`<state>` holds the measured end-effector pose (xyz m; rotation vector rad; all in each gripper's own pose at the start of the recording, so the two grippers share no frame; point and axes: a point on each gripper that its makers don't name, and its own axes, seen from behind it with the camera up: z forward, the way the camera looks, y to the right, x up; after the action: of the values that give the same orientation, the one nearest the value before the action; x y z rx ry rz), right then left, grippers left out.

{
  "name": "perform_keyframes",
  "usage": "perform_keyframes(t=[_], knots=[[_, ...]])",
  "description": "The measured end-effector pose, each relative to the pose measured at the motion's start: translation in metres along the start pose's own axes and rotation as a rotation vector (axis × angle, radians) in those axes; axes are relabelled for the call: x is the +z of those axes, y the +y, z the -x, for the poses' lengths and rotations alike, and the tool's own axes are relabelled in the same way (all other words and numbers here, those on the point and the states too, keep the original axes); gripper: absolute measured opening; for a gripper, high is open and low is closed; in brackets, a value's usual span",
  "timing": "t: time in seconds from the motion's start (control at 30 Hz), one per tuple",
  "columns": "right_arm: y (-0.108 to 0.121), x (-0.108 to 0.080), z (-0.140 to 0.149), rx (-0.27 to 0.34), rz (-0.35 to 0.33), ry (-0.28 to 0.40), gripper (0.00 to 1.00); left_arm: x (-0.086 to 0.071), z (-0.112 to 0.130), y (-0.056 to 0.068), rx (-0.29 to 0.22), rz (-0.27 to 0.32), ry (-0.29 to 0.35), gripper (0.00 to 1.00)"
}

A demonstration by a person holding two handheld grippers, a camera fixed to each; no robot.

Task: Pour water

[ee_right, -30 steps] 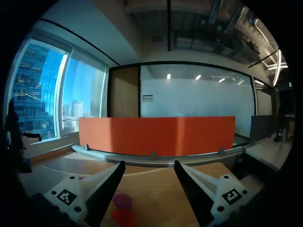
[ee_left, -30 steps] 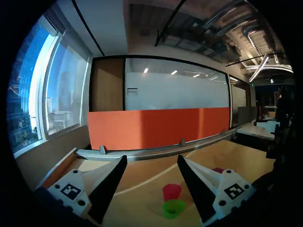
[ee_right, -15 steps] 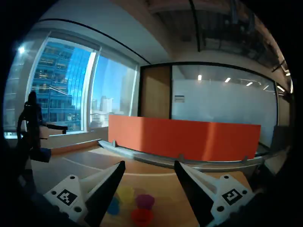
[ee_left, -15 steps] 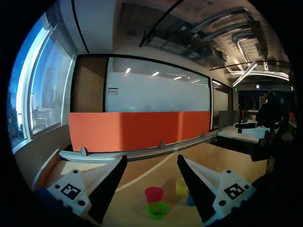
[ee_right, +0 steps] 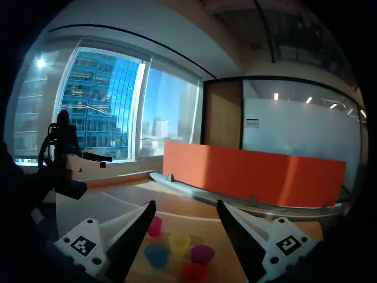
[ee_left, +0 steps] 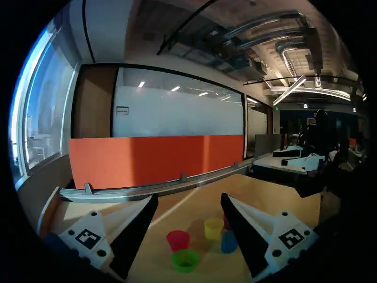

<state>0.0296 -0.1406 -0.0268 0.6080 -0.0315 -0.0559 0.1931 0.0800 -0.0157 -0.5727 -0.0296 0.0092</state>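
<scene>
Low in both frames lies the wooden surface; above it our left tool and right tool gape empty, and at bottom centre stand the yellow cup and blue cup; we judge them light, thin, crushable: grip mid-wall, gently

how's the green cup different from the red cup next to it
Colour: the green cup is bright green, the red cup red. Place: in the left gripper view the green cup stands nearer the camera, the red cup just behind it. Both stand upright, mouths up, on the wooden table.
</scene>
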Motion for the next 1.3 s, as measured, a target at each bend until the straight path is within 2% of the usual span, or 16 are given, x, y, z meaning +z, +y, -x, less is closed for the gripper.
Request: perform_keyframes(t=[0.17, 0.37, 0.87, 1.07, 1.3], knots=[[-0.006, 0.005, 0.007, 0.012, -0.037, -0.026, 1.0, 0.001, 0.015, -0.003, 0.015, 0.011, -0.04, 0.99], [-0.015, 0.009, 0.024, -0.003, -0.087, -0.067, 1.0, 0.003, 0.032, -0.005, 0.028, 0.034, -0.076, 0.99], [-0.031, 0.02, 0.092, -0.029, -0.166, -0.204, 1.0, 0.012, 0.095, -0.019, 0.014, 0.038, -0.192, 0.99], [-0.036, 0.025, 0.118, -0.015, -0.193, -0.248, 1.0, 0.015, 0.126, -0.021, 0.009, 0.048, -0.247, 0.99], [-0.037, 0.031, 0.148, -0.026, -0.207, -0.301, 1.0, 0.018, 0.157, -0.021, 0.004, 0.059, -0.305, 0.99]])
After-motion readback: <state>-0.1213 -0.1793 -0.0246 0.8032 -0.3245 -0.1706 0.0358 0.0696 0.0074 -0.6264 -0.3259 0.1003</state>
